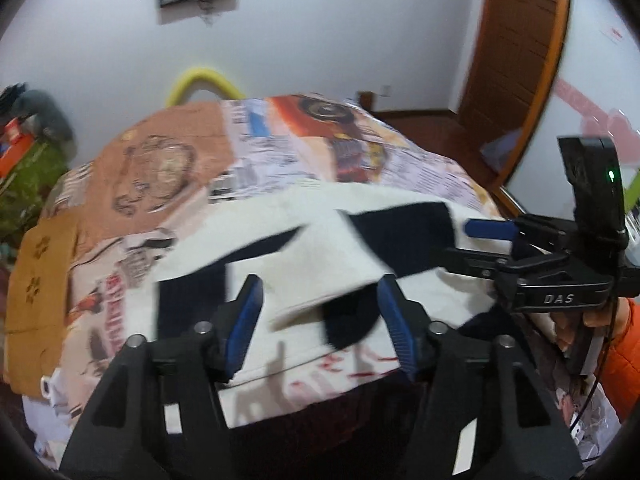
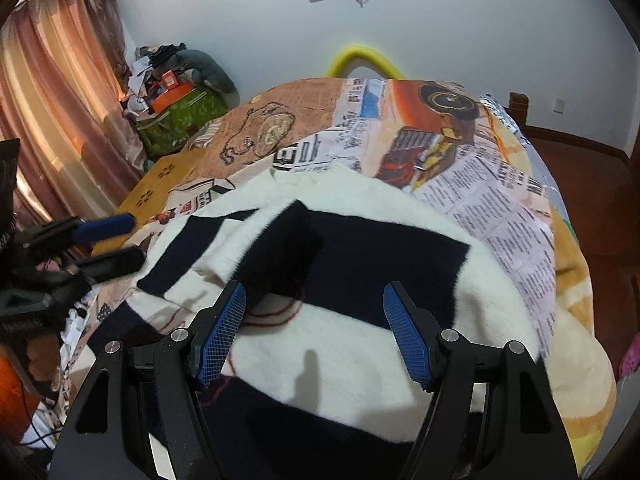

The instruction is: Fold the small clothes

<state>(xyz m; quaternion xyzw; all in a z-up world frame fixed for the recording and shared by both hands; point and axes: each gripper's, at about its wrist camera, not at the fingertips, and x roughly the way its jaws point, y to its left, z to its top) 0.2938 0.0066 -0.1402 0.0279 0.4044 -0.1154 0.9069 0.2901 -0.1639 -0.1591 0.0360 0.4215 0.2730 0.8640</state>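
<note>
A small white sweater with wide dark navy stripes (image 2: 360, 248) lies spread on the bed; it also shows in the left wrist view (image 1: 304, 256). One dark-cuffed sleeve (image 2: 280, 244) is folded across its body. My left gripper (image 1: 320, 304) is open and empty just above the sweater's near edge. My right gripper (image 2: 314, 316) is open and empty over the sweater's middle, its left fingertip (image 2: 230, 312) beside the sleeve cuff. Each gripper shows in the other's view, the right one (image 1: 492, 244) and the left one (image 2: 108, 240), both with jaws apart.
The bed has a newspaper-and-car print cover (image 2: 460, 152). A yellow foam arch (image 2: 364, 56) stands at the bed's far end. A cluttered green bag (image 2: 180, 116) and pink curtains (image 2: 48, 120) are at the left. A wooden door (image 1: 516, 48) is at the right.
</note>
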